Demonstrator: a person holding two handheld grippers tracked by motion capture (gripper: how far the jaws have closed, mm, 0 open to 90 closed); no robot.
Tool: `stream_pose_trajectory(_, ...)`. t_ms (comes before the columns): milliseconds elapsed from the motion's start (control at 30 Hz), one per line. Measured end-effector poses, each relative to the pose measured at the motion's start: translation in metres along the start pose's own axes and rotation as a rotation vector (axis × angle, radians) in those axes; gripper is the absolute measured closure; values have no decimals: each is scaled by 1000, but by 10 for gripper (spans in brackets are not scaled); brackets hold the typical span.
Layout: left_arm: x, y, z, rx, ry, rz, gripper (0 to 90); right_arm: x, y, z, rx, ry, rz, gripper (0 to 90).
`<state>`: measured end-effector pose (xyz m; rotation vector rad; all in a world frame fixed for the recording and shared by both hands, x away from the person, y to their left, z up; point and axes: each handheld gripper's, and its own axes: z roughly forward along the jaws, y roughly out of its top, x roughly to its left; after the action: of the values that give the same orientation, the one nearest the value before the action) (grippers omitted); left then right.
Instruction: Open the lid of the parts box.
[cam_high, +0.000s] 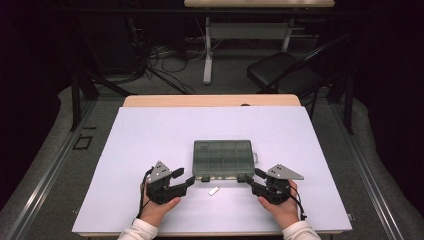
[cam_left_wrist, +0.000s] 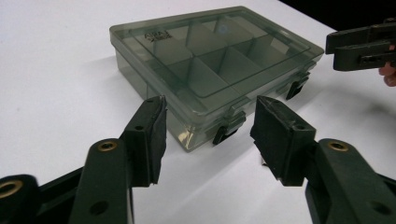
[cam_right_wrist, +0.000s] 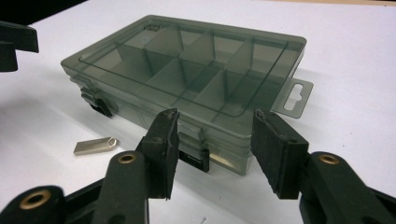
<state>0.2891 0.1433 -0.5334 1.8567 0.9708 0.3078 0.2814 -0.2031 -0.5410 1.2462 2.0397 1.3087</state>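
While facing the closed smoky translucent plastic compartment box (cam_high: 223, 159) mid-table, small silver metal USB stick (cam_high: 214, 191) just before it: flanking its two front latches, left gripper (cam_left_wrist: 208, 135) and right gripper (cam_right_wrist: 214, 142) both released, gripping nothing. Advisable: aligning each with a latch tab, lifting evenly.

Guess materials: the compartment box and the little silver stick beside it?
Compartment box: looks like smoky translucent plastic, glossy; the dividers show through the shut lid, with darker latches in front. Silver stick: probably brushed metal, going by its dull even sheen; likely a USB drive, but too small to confirm.
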Motion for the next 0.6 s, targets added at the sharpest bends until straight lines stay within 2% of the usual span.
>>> stream_pose_trajectory(133,0,-3,1,12,4,-23,513,-1,0,0,12,-6,-10,595)
stream_pose_trajectory(167,-1,-4,2,15,6,-19,566,-1,0,0,20,0,-5,648)
stream_pose_trajectory(300,-3,-5,4,32,-2,-7,626,-2,-1,1,43,5,-9,708)
stream_pose_trajectory(400,-5,-6,6,49,2,12,715,-1,-1,0,53,3,-15,765)
stream_pose_trajectory(433,-5,-6,6,57,2,10,779,0,-2,0,58,9,-20,801)
stream_pose_trajectory(467,-4,-6,6,58,4,9,807,1,-2,1,72,11,-17,813)
stream_pose_trajectory(600,-3,-6,6,67,0,-5,859,2,-4,4,92,11,-24,845)
